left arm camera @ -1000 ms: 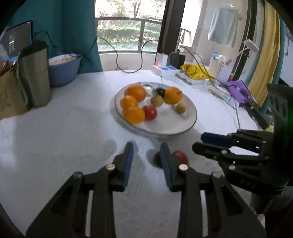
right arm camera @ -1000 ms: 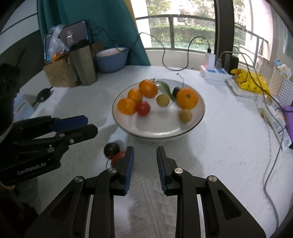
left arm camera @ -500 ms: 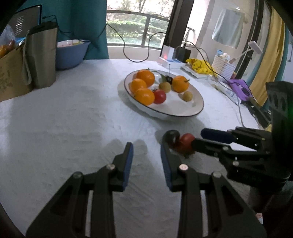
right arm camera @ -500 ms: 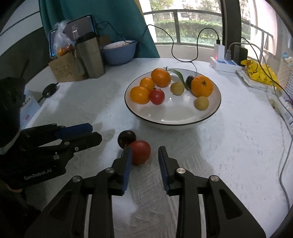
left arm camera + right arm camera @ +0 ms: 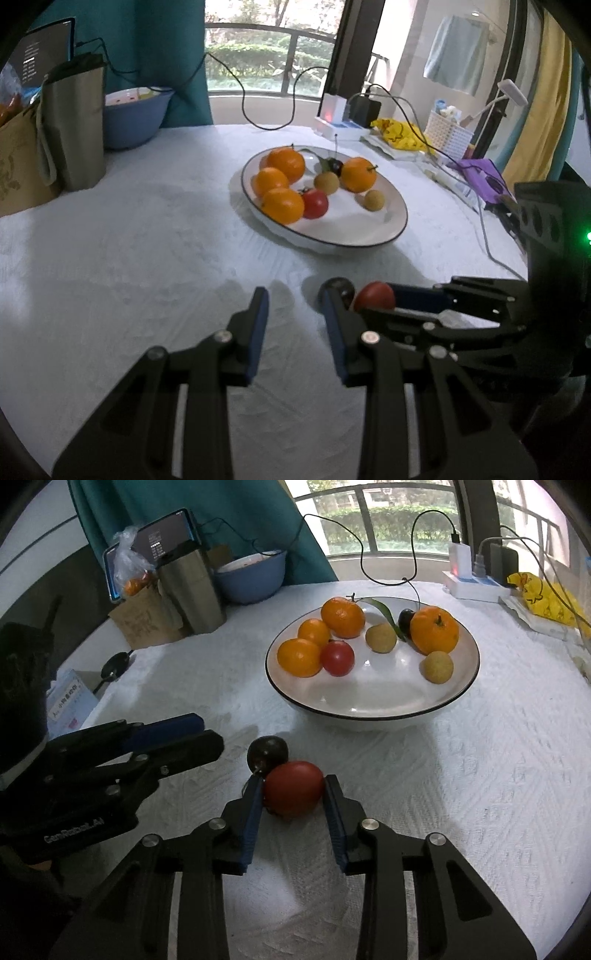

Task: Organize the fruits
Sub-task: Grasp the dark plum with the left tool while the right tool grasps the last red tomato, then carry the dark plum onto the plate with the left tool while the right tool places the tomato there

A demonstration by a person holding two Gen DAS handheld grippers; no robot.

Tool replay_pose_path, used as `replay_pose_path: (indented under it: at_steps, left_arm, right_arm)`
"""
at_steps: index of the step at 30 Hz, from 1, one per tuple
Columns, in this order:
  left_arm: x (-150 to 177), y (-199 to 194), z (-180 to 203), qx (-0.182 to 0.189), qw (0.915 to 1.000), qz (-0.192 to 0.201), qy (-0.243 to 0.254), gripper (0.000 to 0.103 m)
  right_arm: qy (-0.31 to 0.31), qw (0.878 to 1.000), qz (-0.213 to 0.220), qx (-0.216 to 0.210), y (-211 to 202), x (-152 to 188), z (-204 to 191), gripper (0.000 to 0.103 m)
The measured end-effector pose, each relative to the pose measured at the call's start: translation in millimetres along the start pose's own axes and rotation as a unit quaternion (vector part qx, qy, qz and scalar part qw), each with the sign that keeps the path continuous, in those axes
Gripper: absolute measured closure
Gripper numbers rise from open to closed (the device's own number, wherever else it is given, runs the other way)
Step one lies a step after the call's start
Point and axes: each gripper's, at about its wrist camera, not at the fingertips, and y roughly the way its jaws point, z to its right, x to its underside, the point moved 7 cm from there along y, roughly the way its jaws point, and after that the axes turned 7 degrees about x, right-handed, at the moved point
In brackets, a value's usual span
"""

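A red tomato (image 5: pixel 293 787) lies on the white tablecloth between the fingertips of my right gripper (image 5: pixel 293 788), whose jaws stand around it and touch or nearly touch its sides. A dark plum (image 5: pixel 267 752) rests right behind it. A white plate (image 5: pixel 373 701) holds several oranges, a red tomato (image 5: pixel 337 658), small yellow fruits and a dark plum. My left gripper (image 5: pixel 295 314) is open and empty over the cloth, left of the tomato (image 5: pixel 373 296) and plum (image 5: pixel 341 290); it also shows in the right wrist view (image 5: pixel 184 734).
A steel tumbler (image 5: pixel 192 590), a brown paper bag (image 5: pixel 146 616) and a blue bowl (image 5: pixel 251 576) stand at the back left. A power strip (image 5: pixel 476 583) with cables and a yellow bag (image 5: pixel 543 598) lie at the back right.
My right gripper has moved forward so the red tomato now sits between its fingers. My left gripper has stayed open and shifted only slightly.
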Motion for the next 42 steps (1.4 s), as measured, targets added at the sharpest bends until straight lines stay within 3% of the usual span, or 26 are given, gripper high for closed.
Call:
replay_pose_path:
  at_steps: [12, 25, 34, 42]
  left_arm:
    - [-7.3, 19.5, 28.3, 0.000, 0.9995, -0.015, 0.029, 0.070]
    - [-2.3, 52.6, 21.0, -0.045, 0.9966, -0.055, 0.041, 0.071]
    - [-7.0, 50.4, 27.9, -0.027, 0.9968, -0.048, 0.057, 0.077]
    - [-21.7, 34.1, 49.9, 0.023, 0.9969, -0.029, 0.069, 0.077]
  right_arm:
    - [0.014, 1.000, 0.023, 0.012, -23.7, 3.3, 24.3, 0.068]
    - [0.037, 0.998, 0.039, 0.020, -35.0, 0.4, 57.7, 0.068]
    - [0.035, 0.998, 0.052, 0.021, -42.1, -13.1, 61.2, 0.068]
    - [0.029, 0.997, 0.061, 0.022, -43.8, -28.4, 60.5, 0.068]
